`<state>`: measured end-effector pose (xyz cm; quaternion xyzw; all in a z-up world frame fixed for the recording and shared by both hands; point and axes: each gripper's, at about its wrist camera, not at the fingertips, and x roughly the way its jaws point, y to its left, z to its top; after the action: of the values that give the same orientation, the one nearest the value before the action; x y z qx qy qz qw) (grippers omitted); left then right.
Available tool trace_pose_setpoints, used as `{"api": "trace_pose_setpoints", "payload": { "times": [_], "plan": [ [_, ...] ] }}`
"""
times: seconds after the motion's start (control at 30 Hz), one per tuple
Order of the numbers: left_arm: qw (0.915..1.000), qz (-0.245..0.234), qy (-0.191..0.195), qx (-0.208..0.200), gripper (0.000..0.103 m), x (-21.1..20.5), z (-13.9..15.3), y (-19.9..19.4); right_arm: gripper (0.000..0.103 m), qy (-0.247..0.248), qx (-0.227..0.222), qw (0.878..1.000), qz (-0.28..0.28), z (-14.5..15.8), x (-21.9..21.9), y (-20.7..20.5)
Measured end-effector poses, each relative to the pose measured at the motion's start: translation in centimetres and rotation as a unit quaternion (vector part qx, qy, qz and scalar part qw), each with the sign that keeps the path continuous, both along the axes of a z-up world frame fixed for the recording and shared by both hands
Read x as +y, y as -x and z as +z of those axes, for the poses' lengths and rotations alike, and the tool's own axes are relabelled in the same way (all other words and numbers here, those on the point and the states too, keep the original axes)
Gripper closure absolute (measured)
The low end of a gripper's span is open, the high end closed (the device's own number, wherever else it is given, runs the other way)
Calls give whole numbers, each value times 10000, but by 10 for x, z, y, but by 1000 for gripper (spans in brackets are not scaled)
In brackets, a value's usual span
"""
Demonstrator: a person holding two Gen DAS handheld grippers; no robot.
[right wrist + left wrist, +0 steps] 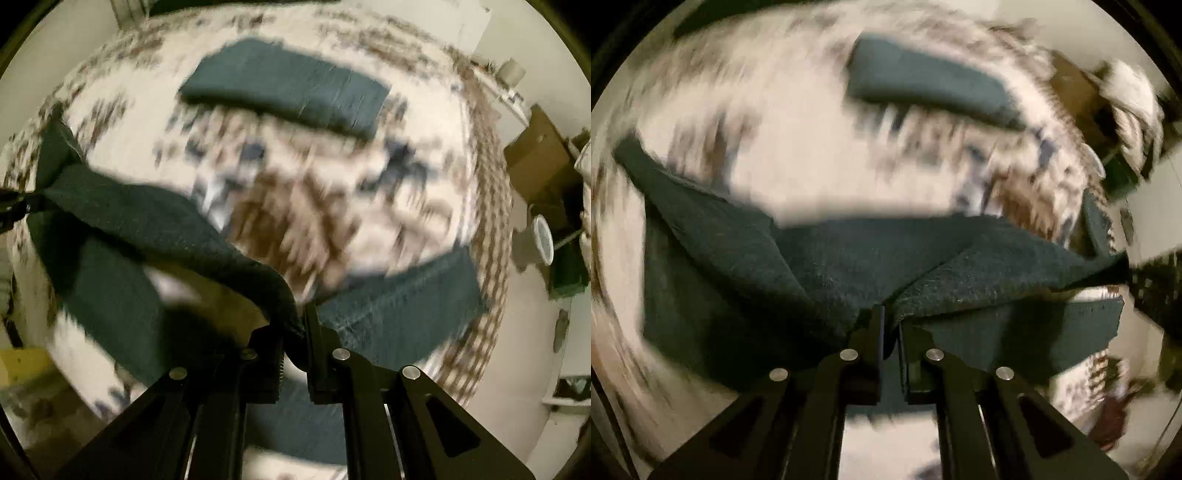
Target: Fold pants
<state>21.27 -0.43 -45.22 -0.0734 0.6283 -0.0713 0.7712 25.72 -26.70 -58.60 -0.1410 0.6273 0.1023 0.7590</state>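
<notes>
Dark teal pants point(827, 258) hang stretched between both grippers above a patterned white and brown rug point(798, 155). My left gripper point(891, 317) is shut on the pants' edge. My right gripper point(295, 321) is shut on another part of the pants point(155, 221), which run off to the left, where the left gripper point(14, 206) shows at the frame edge. The lower part of the pants point(399, 306) drapes below. Both views are motion-blurred.
A folded dark teal garment point(934, 81) point(284, 88) lies on the rug farther away. A brown cardboard box point(539, 155) and a white round object point(545, 240) stand at the right beyond the rug's edge. A yellow object point(22, 362) is at the lower left.
</notes>
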Motion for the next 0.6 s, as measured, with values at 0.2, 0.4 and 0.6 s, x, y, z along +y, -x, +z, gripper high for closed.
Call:
{"api": "trace_pose_setpoints", "payload": {
  "times": [0.2,0.4,0.6],
  "plan": [
    [9953,601,-21,756,99,11,-86,36,92,350,735,9965,168,-76,18,58],
    [9935,705,-148,886,95,14,-70,46,33,-322,1570,9868,-239,-94,3,56],
    [9936,920,-315,581,88,20,-31,74,2,-1229,1612,9665,-1573,-38,-59,72]
  ]
}}
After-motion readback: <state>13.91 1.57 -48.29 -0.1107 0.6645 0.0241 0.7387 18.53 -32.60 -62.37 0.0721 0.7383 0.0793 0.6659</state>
